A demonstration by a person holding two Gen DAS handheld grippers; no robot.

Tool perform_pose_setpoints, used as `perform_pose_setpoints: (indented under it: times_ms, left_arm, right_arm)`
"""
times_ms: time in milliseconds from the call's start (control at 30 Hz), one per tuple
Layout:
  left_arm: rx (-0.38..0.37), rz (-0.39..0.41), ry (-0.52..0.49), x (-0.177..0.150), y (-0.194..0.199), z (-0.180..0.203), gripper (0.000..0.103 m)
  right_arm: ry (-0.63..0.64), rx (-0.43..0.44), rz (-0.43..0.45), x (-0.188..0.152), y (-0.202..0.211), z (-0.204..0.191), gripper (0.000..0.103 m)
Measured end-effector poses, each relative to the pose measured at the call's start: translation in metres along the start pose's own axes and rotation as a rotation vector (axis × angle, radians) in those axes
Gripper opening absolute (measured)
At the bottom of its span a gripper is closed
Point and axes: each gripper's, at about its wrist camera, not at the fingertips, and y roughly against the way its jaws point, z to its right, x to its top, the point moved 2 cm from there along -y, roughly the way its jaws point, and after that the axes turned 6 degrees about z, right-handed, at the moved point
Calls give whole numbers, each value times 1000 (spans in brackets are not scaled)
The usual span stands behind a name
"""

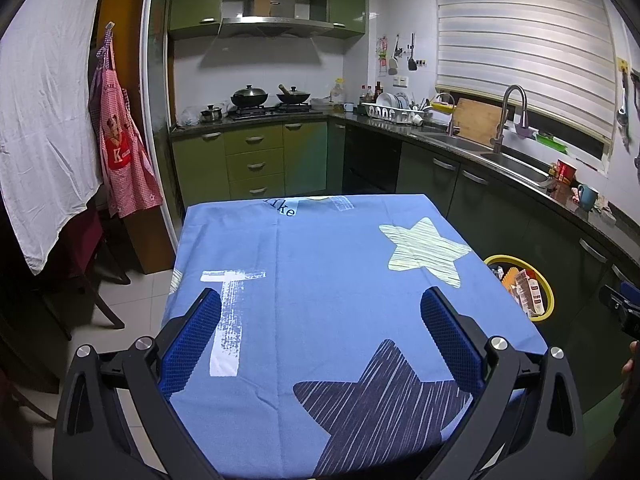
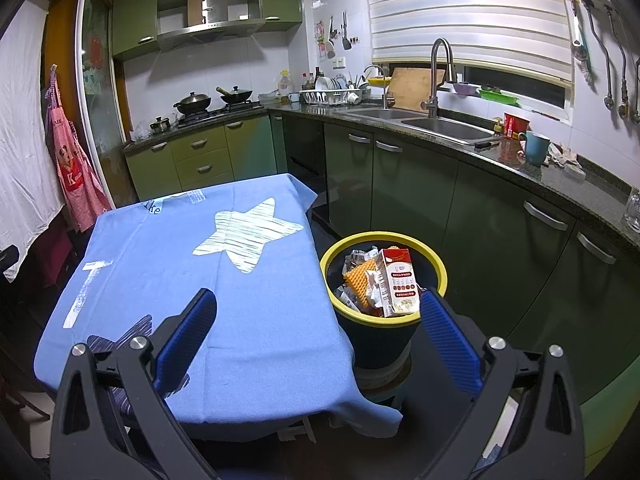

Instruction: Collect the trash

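Note:
A dark bin with a yellow rim (image 2: 434, 258) stands on the floor to the right of the table. It holds a red and white carton (image 2: 398, 282), an orange ridged wrapper (image 2: 358, 280) and crumpled packets. The same bin (image 1: 549, 292) shows past the table's right edge in the left wrist view. My right gripper (image 2: 316, 304) hangs open over the table's right edge, its right finger (image 2: 444, 328) in front of the bin's rim. My left gripper (image 1: 320, 304) is open above the blue star-printed tablecloth (image 1: 320, 256), nothing between its fingers.
The clothed table (image 2: 180, 248) fills the middle. Green cabinets (image 2: 480, 216) and a dark counter with a sink (image 2: 440, 126), a blue mug (image 2: 534, 148) and a red cup run along the right. A stove with pans is at the back. An apron (image 1: 124, 152) and white cloth hang left.

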Motion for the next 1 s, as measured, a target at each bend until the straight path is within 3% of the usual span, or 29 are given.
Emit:
perform_pose_setpoints:
  times_ms: [1000]
  left_arm:
    - [-50, -2, 2, -1, -6, 1, 98]
  right_arm:
    - [7, 5, -9, -3, -4, -2, 97]
